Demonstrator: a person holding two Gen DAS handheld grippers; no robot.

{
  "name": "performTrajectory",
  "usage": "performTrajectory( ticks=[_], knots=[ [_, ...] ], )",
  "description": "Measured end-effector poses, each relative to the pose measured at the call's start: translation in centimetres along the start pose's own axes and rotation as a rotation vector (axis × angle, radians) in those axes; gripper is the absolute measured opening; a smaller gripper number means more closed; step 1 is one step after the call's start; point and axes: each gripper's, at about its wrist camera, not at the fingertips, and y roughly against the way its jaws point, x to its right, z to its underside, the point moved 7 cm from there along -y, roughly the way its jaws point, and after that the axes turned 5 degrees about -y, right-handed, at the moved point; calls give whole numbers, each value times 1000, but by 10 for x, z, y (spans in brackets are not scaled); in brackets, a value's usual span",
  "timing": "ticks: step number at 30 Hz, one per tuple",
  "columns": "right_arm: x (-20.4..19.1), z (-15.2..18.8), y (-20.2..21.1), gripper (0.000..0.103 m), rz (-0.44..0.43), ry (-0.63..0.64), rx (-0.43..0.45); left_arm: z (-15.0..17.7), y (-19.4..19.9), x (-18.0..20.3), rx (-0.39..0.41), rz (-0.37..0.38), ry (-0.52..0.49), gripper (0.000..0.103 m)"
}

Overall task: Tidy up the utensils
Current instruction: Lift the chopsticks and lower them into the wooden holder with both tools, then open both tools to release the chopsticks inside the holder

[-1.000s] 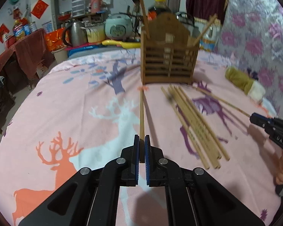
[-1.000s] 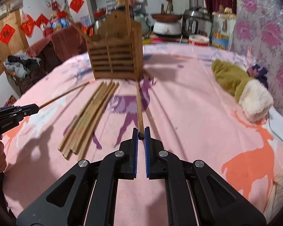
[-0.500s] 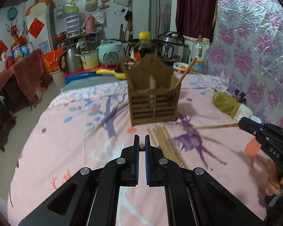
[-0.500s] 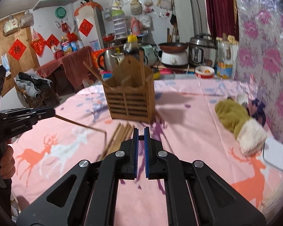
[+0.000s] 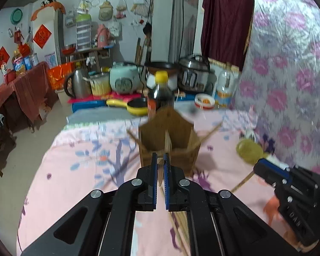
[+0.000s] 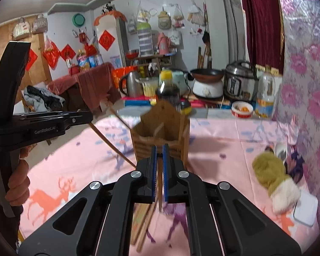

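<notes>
A wooden slatted utensil holder point(image 5: 169, 143) stands on the pink deer-print tablecloth point(image 5: 74, 181); it also shows in the right wrist view point(image 6: 161, 134). My left gripper point(image 5: 159, 162) is shut on a wooden chopstick point(image 5: 159, 177), raised just in front of the holder. My right gripper point(image 6: 159, 155) is shut on another chopstick point(image 6: 160, 192), also raised before the holder. The left gripper's chopstick point(image 6: 117, 136) shows slanting down in the right wrist view. Several loose chopsticks point(image 6: 145, 224) lie on the cloth below.
A dark sauce bottle point(image 5: 160, 93) stands behind the holder. A green and white cloth point(image 6: 273, 177) and a white flat box point(image 6: 305, 211) lie at the right. Kettle, rice cookers and pans point(image 5: 123, 81) crowd the far edge.
Both grippers have lifted their chopsticks off the table and risen toward the holder; the chopsticks now hang down from the jaws.
</notes>
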Motion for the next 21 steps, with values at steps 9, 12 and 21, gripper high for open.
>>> performTrajectory(
  ticks=[9, 12, 21],
  knots=[
    [-13, -86, -20, 6, 15, -36, 184, -62, -3, -10, 116, -39, 34, 6],
    [-9, -103, -36, 6, 51, -54, 245, -58, -27, -20, 102, -44, 67, 6],
    [13, -83, -93, 12, 78, -88, 172, -21, -82, -39, -1, 25, 136, 27]
  ],
)
